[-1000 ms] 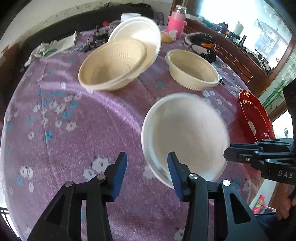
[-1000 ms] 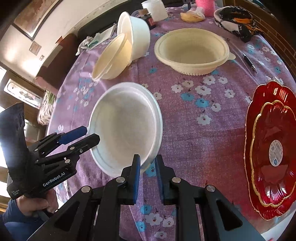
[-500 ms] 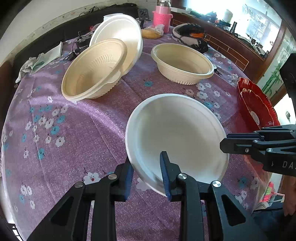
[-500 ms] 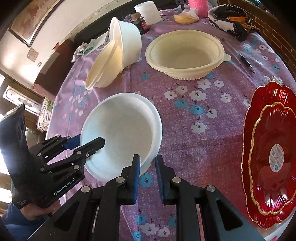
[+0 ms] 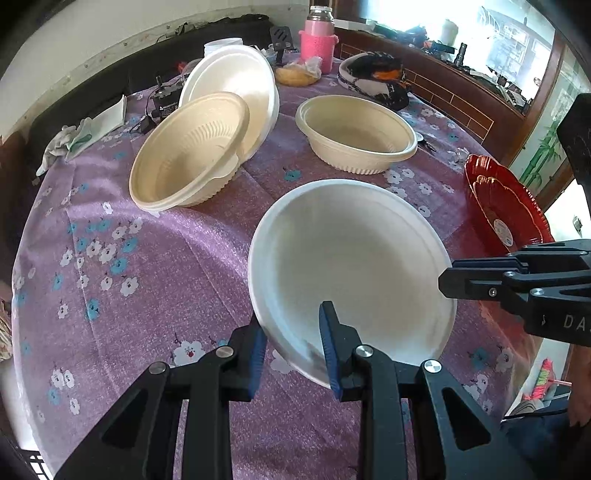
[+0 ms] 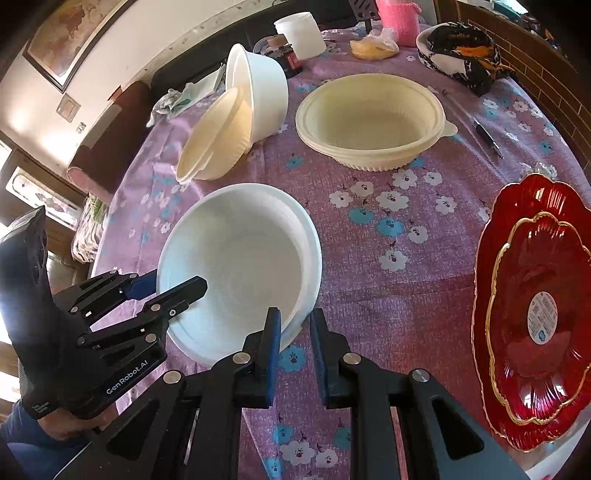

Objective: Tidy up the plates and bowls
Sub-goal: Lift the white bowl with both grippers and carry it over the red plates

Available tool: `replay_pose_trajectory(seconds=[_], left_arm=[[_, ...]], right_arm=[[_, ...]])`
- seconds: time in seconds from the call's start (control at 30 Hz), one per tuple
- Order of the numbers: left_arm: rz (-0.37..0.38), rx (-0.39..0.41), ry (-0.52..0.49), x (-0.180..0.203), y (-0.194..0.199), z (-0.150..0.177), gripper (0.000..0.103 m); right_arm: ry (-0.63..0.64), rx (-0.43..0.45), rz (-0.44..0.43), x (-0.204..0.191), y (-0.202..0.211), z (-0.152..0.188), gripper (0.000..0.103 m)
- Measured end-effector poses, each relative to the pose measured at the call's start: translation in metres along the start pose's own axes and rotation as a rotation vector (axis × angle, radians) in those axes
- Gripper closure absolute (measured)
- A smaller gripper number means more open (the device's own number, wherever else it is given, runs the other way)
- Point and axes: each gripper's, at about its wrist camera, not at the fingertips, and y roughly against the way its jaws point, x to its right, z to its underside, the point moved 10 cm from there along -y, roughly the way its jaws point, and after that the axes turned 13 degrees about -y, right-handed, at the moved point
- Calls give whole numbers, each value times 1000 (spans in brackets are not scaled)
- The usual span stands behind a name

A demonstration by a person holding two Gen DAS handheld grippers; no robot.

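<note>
A white bowl (image 5: 351, 266) (image 6: 240, 266) is held over the purple flowered tablecloth (image 5: 166, 258) between both grippers. My left gripper (image 5: 291, 332) is shut on its near rim, one finger inside and one outside. In the right wrist view the left gripper (image 6: 166, 284) bites the bowl's left edge. My right gripper (image 6: 295, 325) is shut on the opposite rim, and its fingers (image 5: 454, 280) come in from the right. A cream bowl (image 5: 188, 155) (image 6: 218, 140) leans tilted against another white bowl (image 5: 236, 85) (image 6: 262, 92). A second cream bowl (image 5: 356, 133) (image 6: 373, 122) stands upright. Red plates (image 5: 502, 206) (image 6: 535, 306) lie stacked at the right edge.
At the table's far side stand a pink bottle (image 5: 317, 40), a white cup (image 6: 299, 33), a small jar (image 6: 290, 55) and a bagged bun (image 5: 299, 74). A black and orange bundle (image 5: 376, 74) and a pen (image 6: 487, 136) lie at the right. A person's hand (image 6: 66, 424) holds the left gripper.
The left gripper's jaws have closed from wide apart onto the white bowl's rim. The right gripper has kept its hold. The bowl has settled and looks sharp, not blurred.
</note>
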Motion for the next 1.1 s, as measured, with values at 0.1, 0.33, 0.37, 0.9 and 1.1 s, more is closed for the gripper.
replay_pose_trajectory(seconds=[0.1, 0.33, 0.37, 0.9, 1.1], left_arm=[[-5, 3, -4, 2, 3, 1, 76], [-8, 10, -13, 9, 9, 3, 76], [-7, 12, -16, 11, 10, 3, 76], [-13, 58, -95, 39, 30, -17, 76], [-7, 81, -128, 49, 37, -28, 76]], right_arm=[[4, 6, 2, -1, 3, 2, 85], [7, 18, 3, -1, 9, 8, 85], [5, 19, 2, 0, 10, 9, 85], [-28, 84, -2, 15, 41, 14, 85], [-48, 121, -5, 24, 59, 15, 85]])
